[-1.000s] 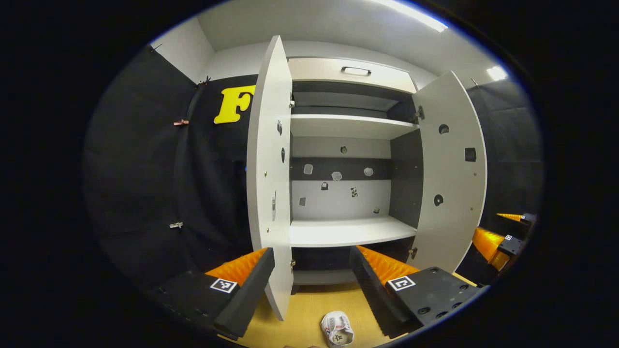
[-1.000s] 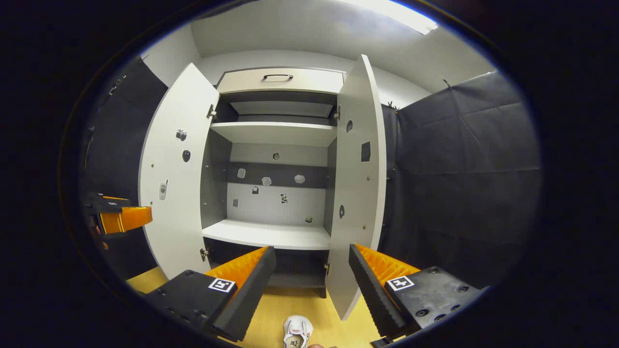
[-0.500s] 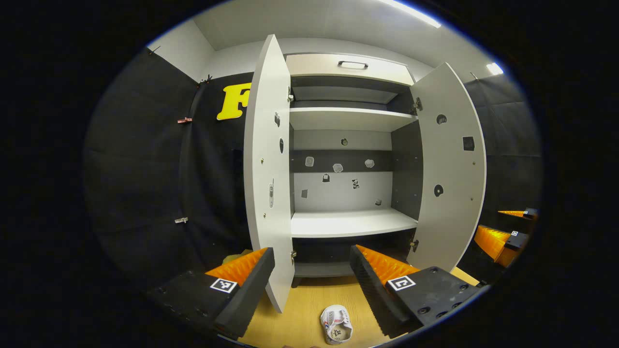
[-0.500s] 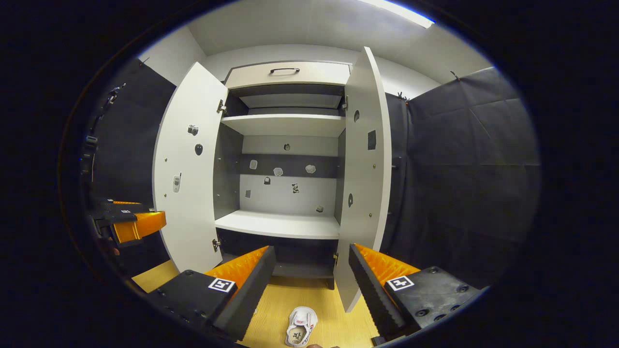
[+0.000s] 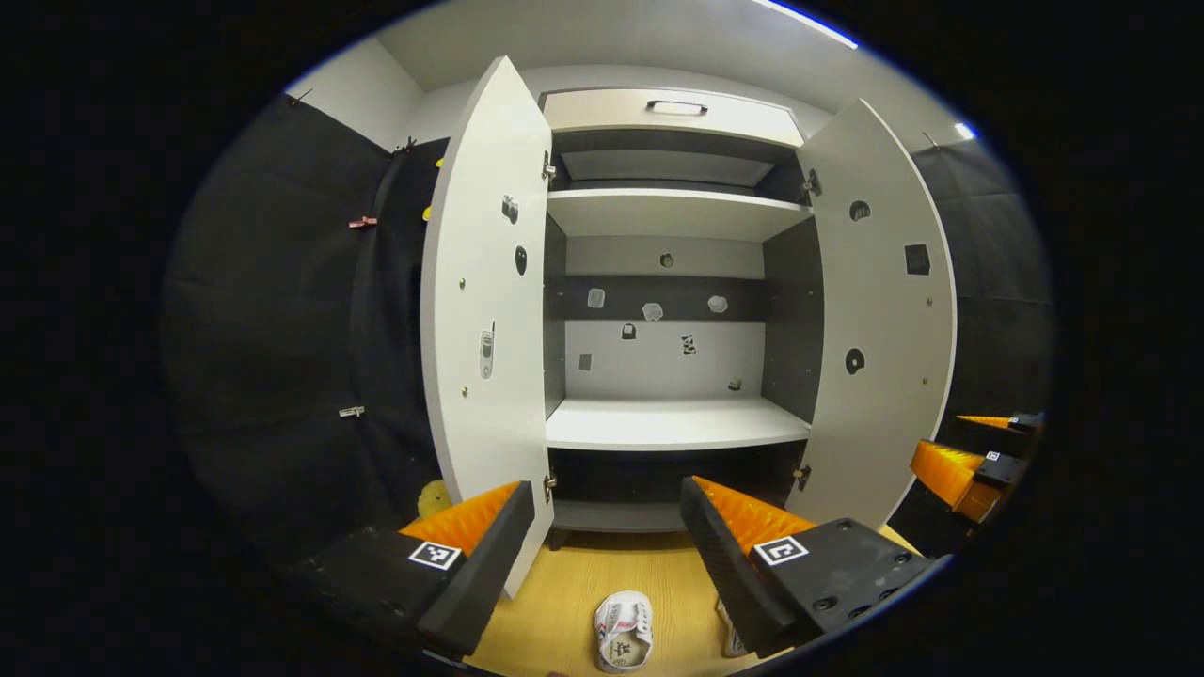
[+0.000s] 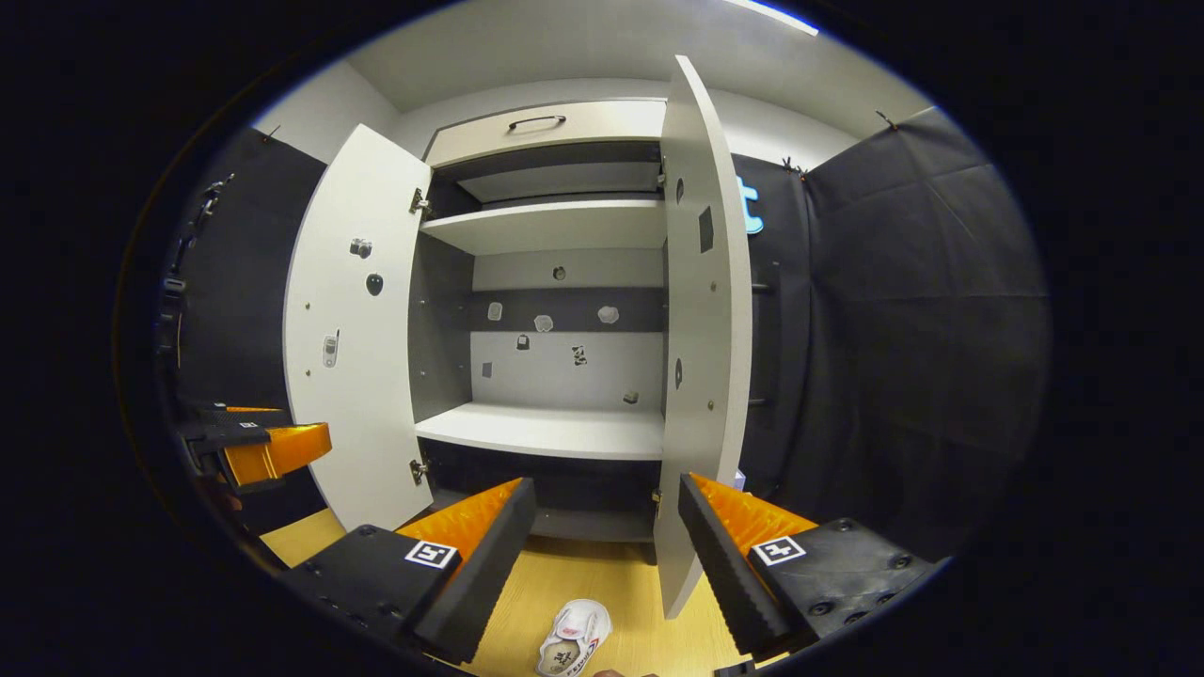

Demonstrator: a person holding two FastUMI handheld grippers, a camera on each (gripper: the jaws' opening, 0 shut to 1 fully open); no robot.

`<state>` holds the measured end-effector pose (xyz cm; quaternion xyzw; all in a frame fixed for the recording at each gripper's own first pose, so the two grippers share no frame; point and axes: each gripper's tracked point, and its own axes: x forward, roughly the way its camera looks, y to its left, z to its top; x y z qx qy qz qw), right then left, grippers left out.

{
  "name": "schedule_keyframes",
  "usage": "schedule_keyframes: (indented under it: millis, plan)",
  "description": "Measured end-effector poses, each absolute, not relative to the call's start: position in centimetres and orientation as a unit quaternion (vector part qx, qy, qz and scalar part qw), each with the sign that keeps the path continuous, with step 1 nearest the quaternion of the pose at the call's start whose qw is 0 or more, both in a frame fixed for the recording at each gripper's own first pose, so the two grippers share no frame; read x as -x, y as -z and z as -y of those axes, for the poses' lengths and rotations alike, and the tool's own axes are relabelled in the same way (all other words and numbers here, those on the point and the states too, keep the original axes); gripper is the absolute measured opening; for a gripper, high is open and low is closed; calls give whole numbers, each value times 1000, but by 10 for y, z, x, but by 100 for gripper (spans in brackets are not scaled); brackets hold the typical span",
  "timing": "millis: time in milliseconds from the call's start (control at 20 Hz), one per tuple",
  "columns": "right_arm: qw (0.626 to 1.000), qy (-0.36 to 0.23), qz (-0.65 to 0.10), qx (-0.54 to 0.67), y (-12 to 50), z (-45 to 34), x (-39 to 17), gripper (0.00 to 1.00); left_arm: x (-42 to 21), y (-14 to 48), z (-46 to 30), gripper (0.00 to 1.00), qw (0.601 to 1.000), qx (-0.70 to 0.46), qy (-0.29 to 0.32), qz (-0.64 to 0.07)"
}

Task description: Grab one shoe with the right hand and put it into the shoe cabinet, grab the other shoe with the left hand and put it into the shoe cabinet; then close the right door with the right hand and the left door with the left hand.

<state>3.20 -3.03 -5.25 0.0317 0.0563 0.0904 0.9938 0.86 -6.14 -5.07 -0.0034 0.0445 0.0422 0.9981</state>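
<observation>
Two small white fabric shoes: one (image 5: 623,643) lies on the pale wooden floor (image 5: 583,583) below the left gripper (image 5: 607,545), one (image 6: 572,639) below the right gripper (image 6: 607,545). Both claws gape empty. White two-door shoe cabinet (image 5: 673,423) stands open. Risk: a descending finger nudges a shoe aside, or clips a door edge.

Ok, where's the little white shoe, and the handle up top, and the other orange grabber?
shoe (image 5: 623,632), left gripper view, on its white upper.
handle (image 6: 537,121), right gripper view, middle of the dark bar.
left gripper (image 6: 265,449), right gripper view, on its orange finger at the left edge.
</observation>
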Motion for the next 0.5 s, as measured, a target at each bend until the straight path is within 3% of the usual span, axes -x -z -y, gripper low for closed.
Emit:
schedule_keyframes:
  millis: [500]
  plan:
    - [985, -94, -143, -27, 116, -1, -20, 98, -16, 101, 47, 97, 995, -13, -7, -99]
